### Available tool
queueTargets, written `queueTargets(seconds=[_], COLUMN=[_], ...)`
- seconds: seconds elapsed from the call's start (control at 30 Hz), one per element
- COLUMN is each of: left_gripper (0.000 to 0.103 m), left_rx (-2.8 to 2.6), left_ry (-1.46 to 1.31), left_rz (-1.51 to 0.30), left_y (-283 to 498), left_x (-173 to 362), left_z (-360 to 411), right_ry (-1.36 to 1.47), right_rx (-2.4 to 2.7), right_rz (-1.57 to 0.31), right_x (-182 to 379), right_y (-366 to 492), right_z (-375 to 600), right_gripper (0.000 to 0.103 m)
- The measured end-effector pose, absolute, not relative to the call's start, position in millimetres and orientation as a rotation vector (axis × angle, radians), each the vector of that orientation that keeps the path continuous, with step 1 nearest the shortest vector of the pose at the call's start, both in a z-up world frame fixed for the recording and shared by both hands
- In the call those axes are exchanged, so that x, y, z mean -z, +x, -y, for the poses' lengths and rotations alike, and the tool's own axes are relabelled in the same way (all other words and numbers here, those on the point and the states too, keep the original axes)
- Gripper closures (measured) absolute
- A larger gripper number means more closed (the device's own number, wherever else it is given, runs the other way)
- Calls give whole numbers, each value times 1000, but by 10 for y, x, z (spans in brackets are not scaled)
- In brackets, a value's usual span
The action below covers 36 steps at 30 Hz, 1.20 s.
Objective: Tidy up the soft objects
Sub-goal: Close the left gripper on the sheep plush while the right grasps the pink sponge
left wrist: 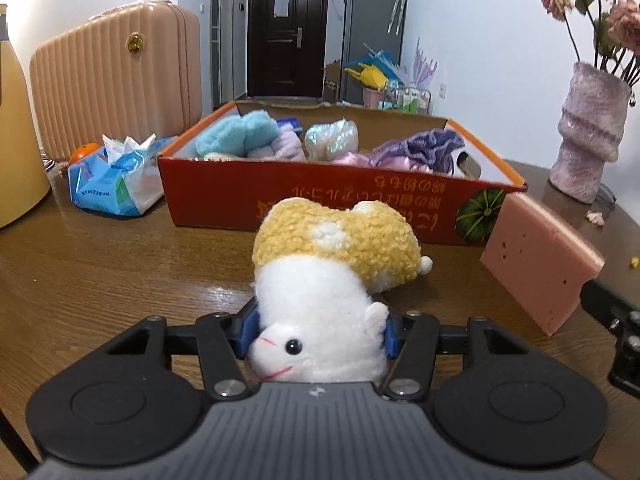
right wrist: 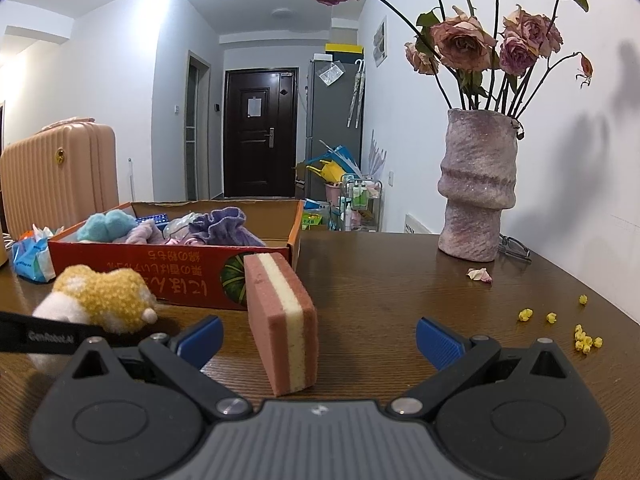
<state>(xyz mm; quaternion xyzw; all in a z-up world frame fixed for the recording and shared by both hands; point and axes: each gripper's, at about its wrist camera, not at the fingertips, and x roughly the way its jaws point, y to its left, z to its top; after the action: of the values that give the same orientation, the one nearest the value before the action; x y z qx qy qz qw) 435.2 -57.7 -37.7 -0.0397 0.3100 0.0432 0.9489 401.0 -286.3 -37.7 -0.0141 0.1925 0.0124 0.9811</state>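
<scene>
My left gripper [left wrist: 316, 332] is shut on a white and yellow plush toy [left wrist: 332, 272], its blue pads pressing the white body just above the wooden table. The toy also shows in the right wrist view [right wrist: 104, 300]. A red cardboard box [left wrist: 240, 196] holding several soft items stands behind it. A pink and cream sponge [right wrist: 282, 320] stands on edge between the fingers of my open right gripper [right wrist: 320, 340]; the jaws do not touch it. The sponge also shows in the left wrist view [left wrist: 544, 260].
A blue tissue pack [left wrist: 112, 180] and a pink ribbed case [left wrist: 116, 76] sit left of the box. A yellow jug [left wrist: 16, 140] is at far left. A pink vase with dried roses [right wrist: 476, 184], glasses [right wrist: 516, 246] and yellow crumbs [right wrist: 584, 340] are at right.
</scene>
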Motion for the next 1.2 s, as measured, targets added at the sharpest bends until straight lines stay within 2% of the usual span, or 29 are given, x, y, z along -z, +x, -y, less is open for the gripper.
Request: queueTargets(seconds=[0.37,0.7,0.87,1.0,1.07,1.1,1.13,1.2], left_gripper=[46,47,46,46,46,46,46,46], left_rx=[-75,-81,-79,-81,-79,-80,-80,-80], left_ry=[-106,-124,-128,-117,-118,-118,-119,-122], left_rz=[-547,-523,-511,-496,-492,-491,-489,-486], left_y=[4225,4209,4201,4200,4203,4201,4200,4205], left_x=[212,161,141,123,115,114,110,109], left_z=[448,278,228,212,199,193,185,169], right_ry=[-19,-1,-17,-25,-20,-15,-11,-4], right_rx=[-22,-20,-7,-19,-31,-41,-47,-54], right_rz=[-393,-482,-511,-543,-564,-576,-588,-595], right_x=[399,472,514,542,559,568,575,583], right_y=[4136,4555,4711,4772,4786,4793,4797,4790], right_z=[2818,2670,2584,2560,2571,2577,2585,2589], right_gripper=[0,0,7,21,38,56,69,73])
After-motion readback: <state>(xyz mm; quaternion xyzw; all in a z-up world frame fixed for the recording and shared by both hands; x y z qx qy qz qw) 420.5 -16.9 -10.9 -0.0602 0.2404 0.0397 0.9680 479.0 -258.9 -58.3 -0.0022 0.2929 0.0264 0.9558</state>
